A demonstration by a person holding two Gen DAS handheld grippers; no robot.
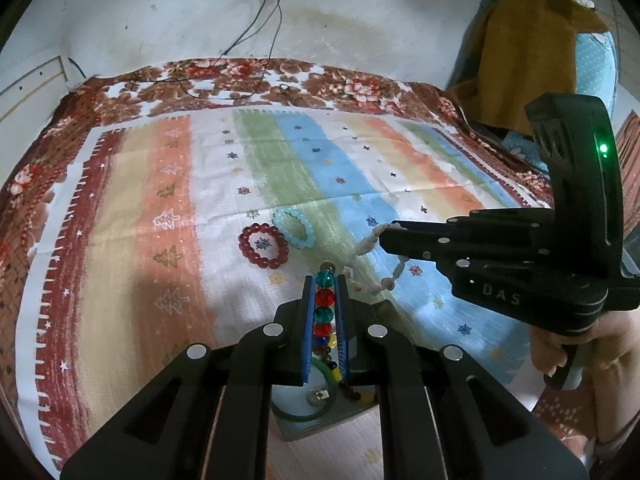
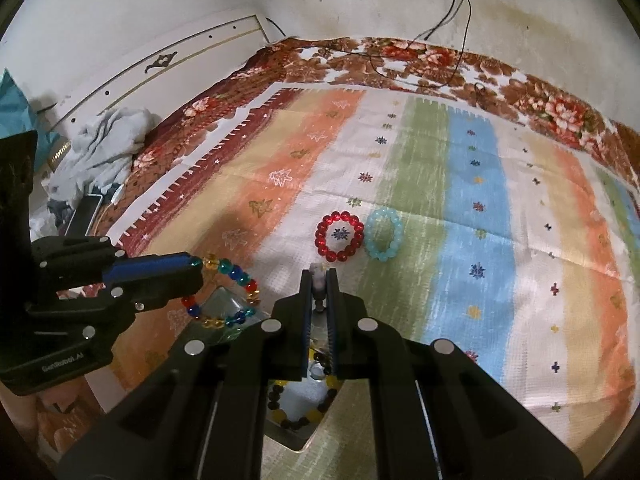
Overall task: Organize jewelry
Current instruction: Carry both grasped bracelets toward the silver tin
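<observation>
My left gripper (image 1: pixel 325 280) is shut on a multicoloured bead bracelet (image 1: pixel 325 300), held above a grey tray (image 1: pixel 296 428); the bracelet hangs from it in the right wrist view (image 2: pixel 236 280). My right gripper (image 2: pixel 319 274) is shut on a pale pink bead bracelet (image 2: pixel 318 276), which dangles from it in the left wrist view (image 1: pixel 370 244). A red bead bracelet (image 1: pixel 262 245) (image 2: pixel 339 236) and a light blue bead bracelet (image 1: pixel 294 227) (image 2: pixel 383 233) lie side by side on the striped cloth. In the tray lie a green bangle (image 1: pixel 320 368) and a dark-and-yellow bead bracelet (image 2: pixel 300 420).
The striped cloth (image 1: pixel 360 168) covers a floral bedspread (image 1: pixel 240 76). Cables (image 1: pixel 256 28) run from a wall socket onto the bed's far edge. A person in mustard clothing (image 1: pixel 532 52) is at the right. Crumpled clothes (image 2: pixel 100 144) lie beyond the bed's left side.
</observation>
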